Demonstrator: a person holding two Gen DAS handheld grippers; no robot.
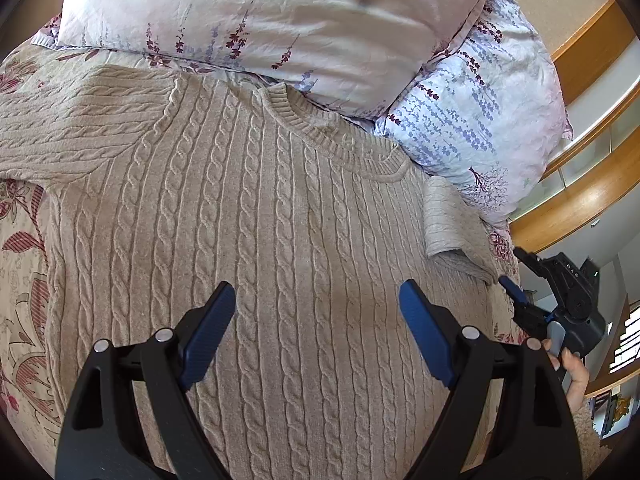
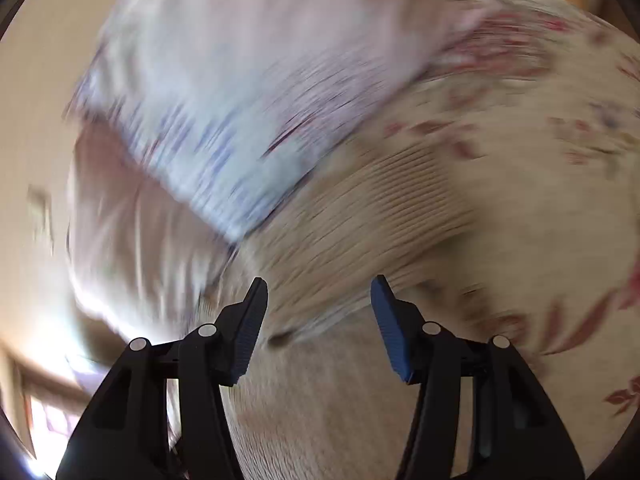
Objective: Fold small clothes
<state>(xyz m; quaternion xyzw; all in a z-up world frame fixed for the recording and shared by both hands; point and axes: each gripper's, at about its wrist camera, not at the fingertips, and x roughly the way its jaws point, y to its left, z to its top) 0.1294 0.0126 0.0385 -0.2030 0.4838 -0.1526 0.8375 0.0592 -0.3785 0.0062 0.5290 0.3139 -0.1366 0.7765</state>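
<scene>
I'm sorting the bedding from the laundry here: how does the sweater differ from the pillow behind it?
The sweater is plain beige cable knit; the pillow is smooth pale fabric printed with purple flower sprigs. The sweater lies spread flat on the floral bedspread; the pillow is plump and sits beyond the sweater's collar. Both rest on the bed.

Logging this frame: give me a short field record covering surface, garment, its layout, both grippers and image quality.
surface: bed with floral bedspread, two pillows at the head
garment: beige cable-knit sweater, flat, collar toward the pillows
sleeves: one spread out to the picture's left, the other sleeve folded in at the picture's right edge
left gripper: open above the sweater's chest, holding nothing
right gripper: open, nothing between its fingers
image quality: left wrist view sharp, right wrist view heavily motion-blurred
</scene>
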